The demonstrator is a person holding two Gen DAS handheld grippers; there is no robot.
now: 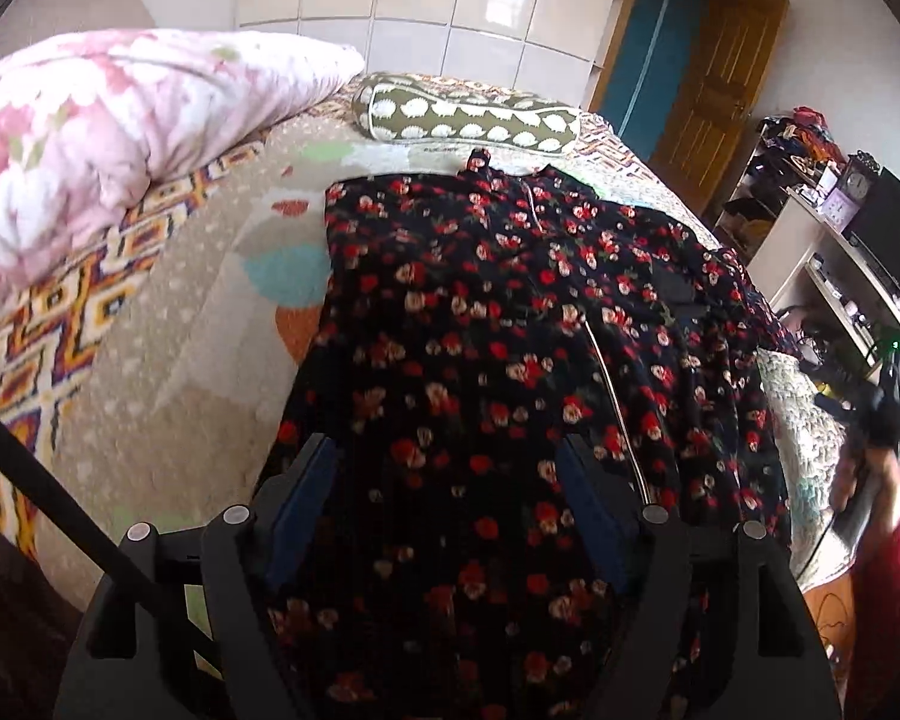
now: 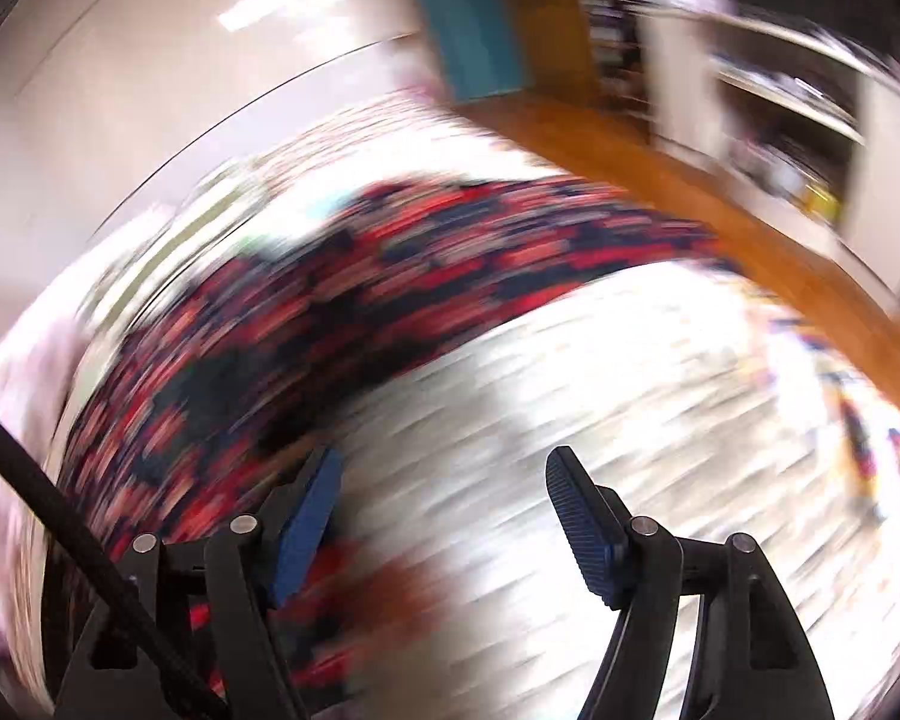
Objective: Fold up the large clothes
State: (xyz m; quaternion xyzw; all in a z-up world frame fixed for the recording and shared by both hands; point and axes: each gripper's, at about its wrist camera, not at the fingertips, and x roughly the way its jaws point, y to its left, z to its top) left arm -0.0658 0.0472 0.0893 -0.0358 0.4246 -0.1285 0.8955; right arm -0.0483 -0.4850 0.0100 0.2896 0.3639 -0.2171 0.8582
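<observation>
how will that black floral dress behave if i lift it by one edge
The floral dress lies flat with soft wrinkles on the bed, so it is probably floppy and would drape. It looks thin, likely light. Being large, it may drag.

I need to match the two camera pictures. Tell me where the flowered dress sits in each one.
Left wrist: flowered dress fills the centre, spread on the bed, running under the open left gripper.
Right wrist: blurred dress arcs from lower left to upper centre.
Shared landmark: the teal door panel.
</observation>
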